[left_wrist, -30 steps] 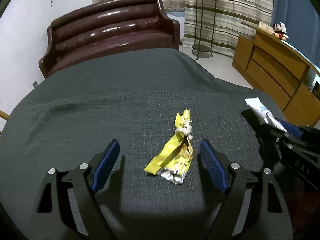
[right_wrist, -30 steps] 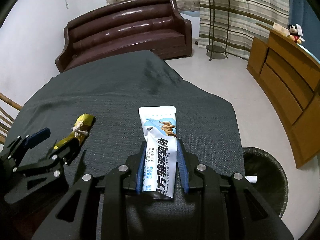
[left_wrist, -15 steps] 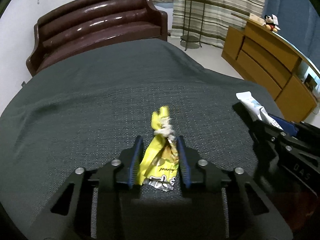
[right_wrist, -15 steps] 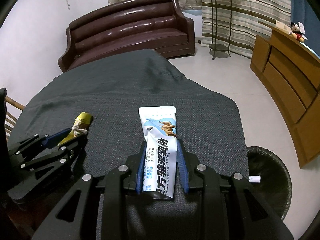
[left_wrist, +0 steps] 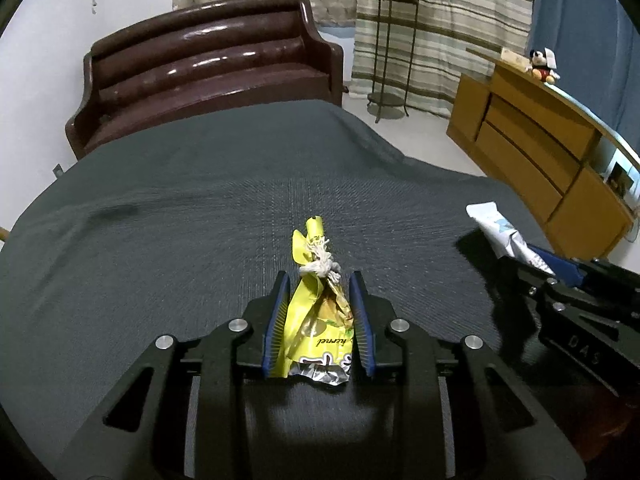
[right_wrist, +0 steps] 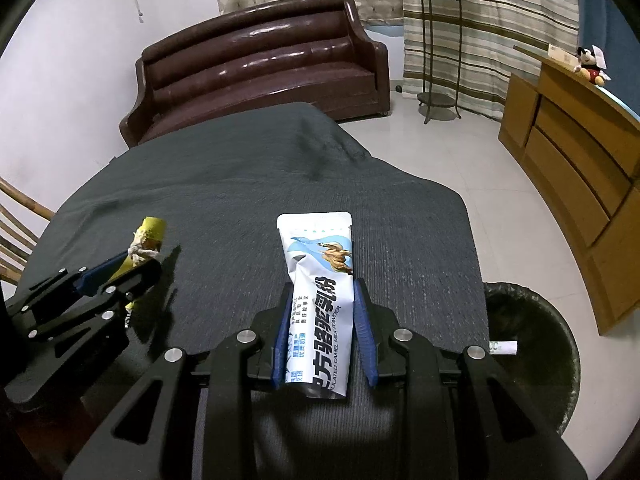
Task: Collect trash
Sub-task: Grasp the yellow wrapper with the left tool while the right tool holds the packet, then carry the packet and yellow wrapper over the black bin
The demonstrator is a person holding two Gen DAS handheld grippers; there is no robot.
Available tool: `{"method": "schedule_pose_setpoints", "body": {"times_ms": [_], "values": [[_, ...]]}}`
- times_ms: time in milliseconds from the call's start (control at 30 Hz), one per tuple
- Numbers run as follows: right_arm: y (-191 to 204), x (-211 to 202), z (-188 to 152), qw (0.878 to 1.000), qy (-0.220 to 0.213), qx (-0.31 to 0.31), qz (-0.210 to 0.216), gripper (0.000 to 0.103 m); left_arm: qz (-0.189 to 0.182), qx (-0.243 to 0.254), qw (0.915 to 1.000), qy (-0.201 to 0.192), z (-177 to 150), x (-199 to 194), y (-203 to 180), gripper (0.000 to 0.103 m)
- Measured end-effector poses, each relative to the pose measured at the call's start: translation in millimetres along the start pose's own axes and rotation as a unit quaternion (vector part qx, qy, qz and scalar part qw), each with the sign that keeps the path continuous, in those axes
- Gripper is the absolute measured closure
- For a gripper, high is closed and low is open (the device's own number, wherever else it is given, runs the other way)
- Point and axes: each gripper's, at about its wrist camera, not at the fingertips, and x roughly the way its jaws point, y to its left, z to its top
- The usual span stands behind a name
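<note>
My left gripper (left_wrist: 319, 282) is shut on a crumpled yellow wrapper (left_wrist: 316, 312) tied with white string, held just above the dark grey tablecloth (left_wrist: 200, 208). My right gripper (right_wrist: 322, 290) is shut on a white and blue milk powder sachet (right_wrist: 320, 276), also just above the cloth. In the right wrist view the left gripper (right_wrist: 132, 266) with the yellow wrapper (right_wrist: 150, 232) is at the left. In the left wrist view the right gripper (left_wrist: 536, 264) with the sachet (left_wrist: 500, 232) is at the right.
A black-lined trash bin (right_wrist: 536, 344) stands on the floor beside the table's right edge, with a small white scrap (right_wrist: 503, 347) in it. A brown leather sofa (right_wrist: 260, 72) is behind the table. A wooden cabinet (right_wrist: 580, 160) and plant stand (right_wrist: 436, 40) are at the right.
My left gripper moved forward around the yellow wrapper, closed on it and lifted it slightly. My right gripper kept its hold on the sachet and rose a little.
</note>
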Motion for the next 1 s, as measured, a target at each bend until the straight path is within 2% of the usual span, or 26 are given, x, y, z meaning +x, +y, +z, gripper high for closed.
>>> {"method": "schedule_pose_setpoints", "body": {"times_ms": [567,1000], "values": [[-9,-44,-30,1.000,-0.021,0.002,-0.010,0.073,-0.006,-0.008,0.9992,-0.038,-25,-58,-30,0.073],[-33,-76,-47,0.999,-0.037,0.011,-0.029,0.073,-0.015,0.004,0.9975,-0.069,-34,-89,-65,0.073]]}}
